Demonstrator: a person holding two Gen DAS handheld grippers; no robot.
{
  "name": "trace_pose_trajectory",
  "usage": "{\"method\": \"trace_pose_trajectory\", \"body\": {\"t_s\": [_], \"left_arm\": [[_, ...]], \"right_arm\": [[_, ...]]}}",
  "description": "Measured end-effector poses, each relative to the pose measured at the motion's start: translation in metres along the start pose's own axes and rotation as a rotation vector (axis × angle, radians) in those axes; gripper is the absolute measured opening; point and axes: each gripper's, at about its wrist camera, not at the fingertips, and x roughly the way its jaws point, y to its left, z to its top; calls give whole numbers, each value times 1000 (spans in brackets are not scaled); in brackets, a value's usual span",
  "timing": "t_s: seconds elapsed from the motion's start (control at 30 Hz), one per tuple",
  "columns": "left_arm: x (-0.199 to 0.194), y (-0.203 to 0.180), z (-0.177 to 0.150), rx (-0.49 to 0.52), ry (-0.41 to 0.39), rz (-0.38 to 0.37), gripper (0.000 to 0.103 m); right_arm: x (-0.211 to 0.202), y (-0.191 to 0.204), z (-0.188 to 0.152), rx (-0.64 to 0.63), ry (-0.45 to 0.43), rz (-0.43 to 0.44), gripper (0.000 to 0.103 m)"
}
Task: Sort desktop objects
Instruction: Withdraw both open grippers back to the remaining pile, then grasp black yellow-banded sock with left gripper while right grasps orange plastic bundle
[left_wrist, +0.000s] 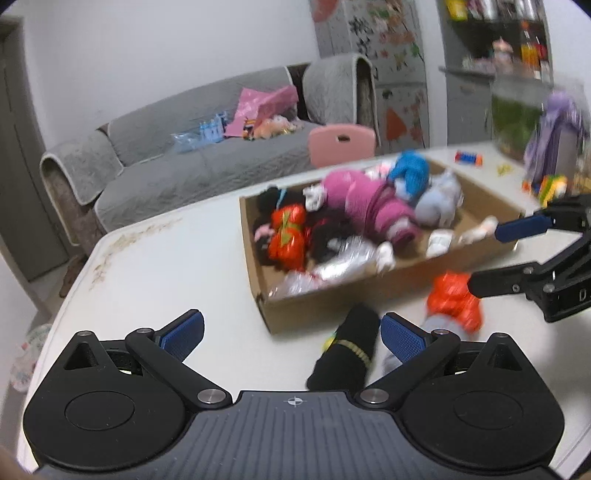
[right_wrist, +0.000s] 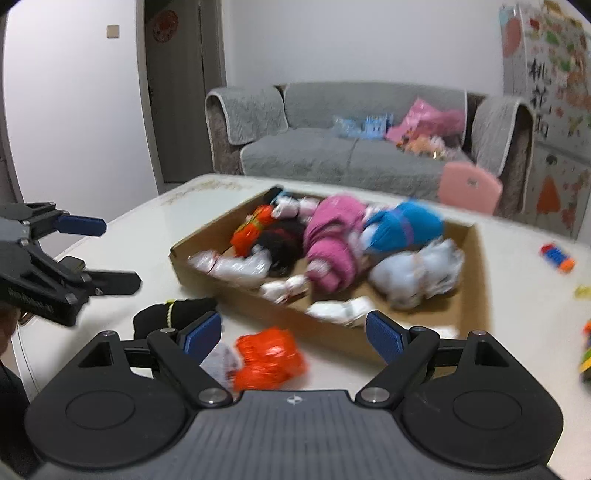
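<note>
A cardboard box (left_wrist: 373, 291) on the white table holds pink, blue, black and orange bundles and clear bags; it also shows in the right wrist view (right_wrist: 472, 266). A black sock roll (left_wrist: 347, 354) lies in front of the box, between the fingers of my open left gripper (left_wrist: 291, 332). An orange packet (left_wrist: 456, 304) lies right of it. In the right wrist view the orange packet (right_wrist: 269, 358) lies between the fingers of my open right gripper (right_wrist: 293, 334), and the black sock roll (right_wrist: 173, 312) is to the left. Both views are blurred.
A pink chair (left_wrist: 341, 142) stands behind the table, and a grey sofa (left_wrist: 207, 162) beyond. Small coloured toys (left_wrist: 469, 158) and blocks (left_wrist: 550, 184) lie on the table right of the box. A fridge (left_wrist: 384, 70) stands at the back.
</note>
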Motion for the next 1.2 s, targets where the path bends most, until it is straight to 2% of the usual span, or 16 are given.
{"method": "trace_pose_trajectory", "body": {"t_s": [0.1,0.3,0.47,0.6,0.67,0.77,0.93,1.13,1.2], "left_arm": [[9,-2,-9,69,8,7,102],[27,-6,-21,146,41,-54,102],[48,-1,-26,102,104,-119,99],[56,9,-28,13,124,-187,96],[57,13,-30,-24,128,-215,94],[57,13,-31,-46,124,-235,89],[54,7,-31,-36,107,-231,85],[49,3,-31,-47,112,-255,71],[47,2,-30,-48,113,-258,62]], "right_arm": [[14,3,-5,63,24,-3,84],[28,1,-16,126,56,-31,83],[34,1,-17,113,63,-57,79],[39,0,-21,95,91,-68,68],[38,0,-25,76,80,-82,66],[36,2,-25,52,76,-87,58],[31,1,-29,29,73,-92,58],[22,-4,-33,17,73,-100,47],[19,-6,-35,14,74,-102,46]]}}
